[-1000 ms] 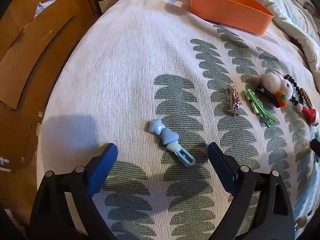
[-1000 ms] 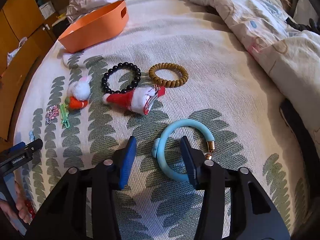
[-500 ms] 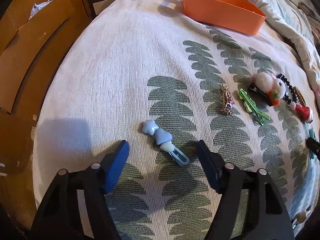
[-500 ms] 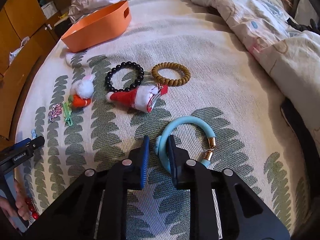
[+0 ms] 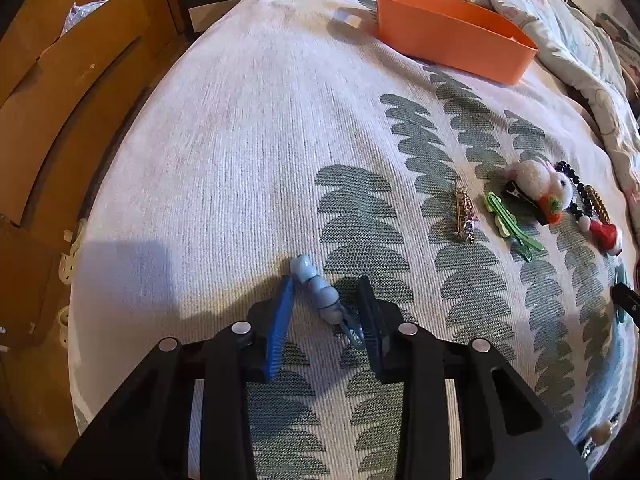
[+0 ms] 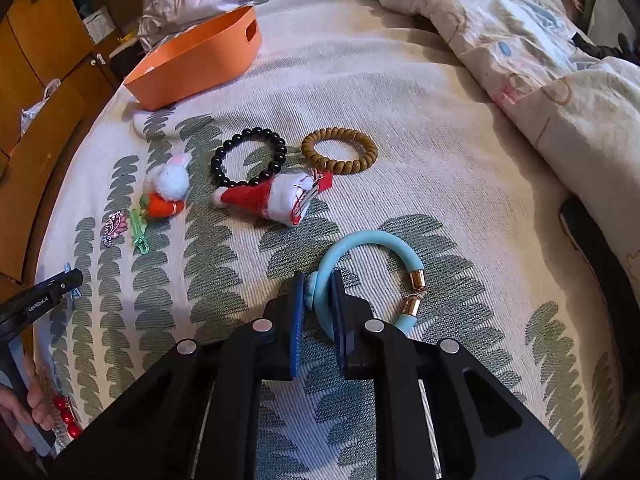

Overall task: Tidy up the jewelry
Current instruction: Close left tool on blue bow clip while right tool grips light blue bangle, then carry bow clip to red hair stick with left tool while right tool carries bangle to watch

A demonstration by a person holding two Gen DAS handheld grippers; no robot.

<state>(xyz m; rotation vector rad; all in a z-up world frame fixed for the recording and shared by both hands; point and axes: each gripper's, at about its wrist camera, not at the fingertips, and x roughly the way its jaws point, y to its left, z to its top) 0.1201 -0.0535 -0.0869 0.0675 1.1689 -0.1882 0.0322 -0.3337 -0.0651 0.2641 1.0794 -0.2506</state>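
We have two grasps forming at once, and each turns on how the piece lies across the jaws. In the left wrist view our left gripper point(image 5: 326, 312) brackets the blue hair clip point(image 5: 318, 292), whose long axis runs from about 11 o'clock, at the star end, down to 5 o'clock, at the clasp end. So it lies slantwise between the fingers, not square to them: the star end sits against the left pad, the clasp end against the right one. The jaws are narrowed around it, with a gap left at its middle, so we cannot tell whether it is truly pinched.

In the right wrist view our right gripper point(image 6: 316, 308) is clenched on the near-left arc of the light blue bracelet point(image 6: 362, 240), at its small flower charm. The ring opens toward 1 o'clock, its gold caps at 3 o'clock.

The orange basket point(image 6: 192, 60) lies well apart, near 11 o'clock for the right hand and 1 o'clock for the left; we judge both pieces are bound there.

The right view alone shows the bracelet, the black bead bracelet point(image 6: 248, 156) and the brown coil ring point(image 6: 340, 152) whole; the left view alone shows the clip's tilt.
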